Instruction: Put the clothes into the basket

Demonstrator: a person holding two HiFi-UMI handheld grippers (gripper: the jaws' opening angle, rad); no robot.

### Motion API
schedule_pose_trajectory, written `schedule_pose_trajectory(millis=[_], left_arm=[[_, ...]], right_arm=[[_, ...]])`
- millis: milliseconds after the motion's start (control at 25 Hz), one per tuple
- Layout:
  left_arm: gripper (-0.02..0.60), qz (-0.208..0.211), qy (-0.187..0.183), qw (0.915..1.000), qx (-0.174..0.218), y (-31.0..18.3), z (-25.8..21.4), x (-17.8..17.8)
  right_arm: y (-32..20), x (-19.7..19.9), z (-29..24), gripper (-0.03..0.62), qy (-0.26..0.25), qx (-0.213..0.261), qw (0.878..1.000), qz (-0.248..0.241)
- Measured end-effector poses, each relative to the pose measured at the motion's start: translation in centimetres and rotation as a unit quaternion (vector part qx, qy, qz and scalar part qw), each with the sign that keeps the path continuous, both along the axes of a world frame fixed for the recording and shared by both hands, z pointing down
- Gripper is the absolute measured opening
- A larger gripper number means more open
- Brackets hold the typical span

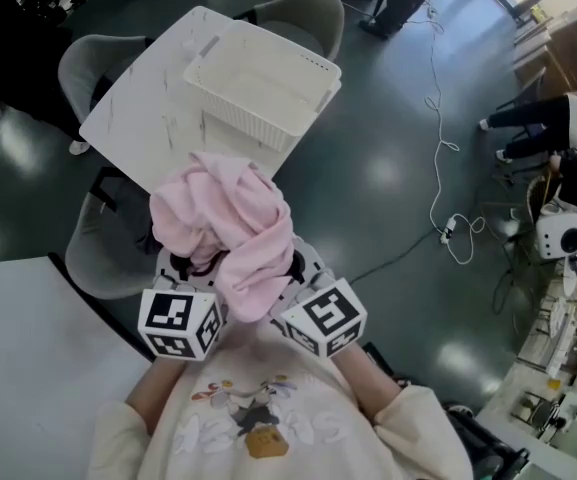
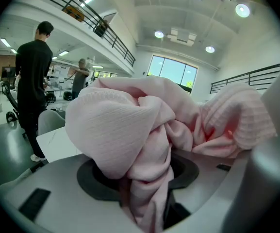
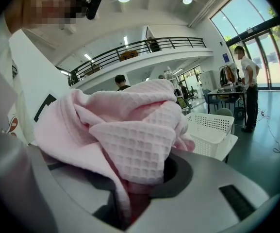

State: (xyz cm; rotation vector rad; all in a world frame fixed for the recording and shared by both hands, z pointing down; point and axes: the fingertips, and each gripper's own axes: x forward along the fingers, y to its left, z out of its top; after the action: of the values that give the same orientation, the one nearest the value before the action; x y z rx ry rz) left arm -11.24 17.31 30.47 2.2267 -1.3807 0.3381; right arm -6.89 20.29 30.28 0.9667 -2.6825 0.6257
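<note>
Head view shows the left gripper (image 1: 184,264) and right gripper (image 1: 296,268) side by side, each with its jaws clamped on a fold of the pink cloth (image 1: 226,223), which is bunched over both. Beyond it, the basket (image 1: 236,118) sits on the table (image 1: 133,118).

Legible text, numbers, brands: none.
- Left gripper's white marker cube (image 1: 180,323): black-and-white square code patterns, no letters or digits.
- Right gripper's white marker cube (image 1: 320,316): the same.
- Cream sweatshirt (image 1: 258,428), just behind both claws: cartoon print over pale lettering, too faint to read.
- Small blue wall sign (image 3: 225,58), far beyond the right claw: too small to read.
</note>
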Motion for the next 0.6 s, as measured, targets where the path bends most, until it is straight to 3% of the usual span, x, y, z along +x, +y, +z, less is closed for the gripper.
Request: schedule_pose_trajectory(millis=[280, 600], left_arm=[[0.229, -0.009, -0.003, 1.0000, 0.000, -3.5, 0.0, -0.1], [0.229, -0.027, -0.009, 0.9996, -0.004, -10.8, 0.5, 0.8]], right_arm=[[-3.6, -0.1, 0.0, 0.144, -0.005, 0.003, 1.000, -0.008], [-11.1, 1.0, 0.5, 0.144, -0.013, -0.003, 1.000, -0.024]])
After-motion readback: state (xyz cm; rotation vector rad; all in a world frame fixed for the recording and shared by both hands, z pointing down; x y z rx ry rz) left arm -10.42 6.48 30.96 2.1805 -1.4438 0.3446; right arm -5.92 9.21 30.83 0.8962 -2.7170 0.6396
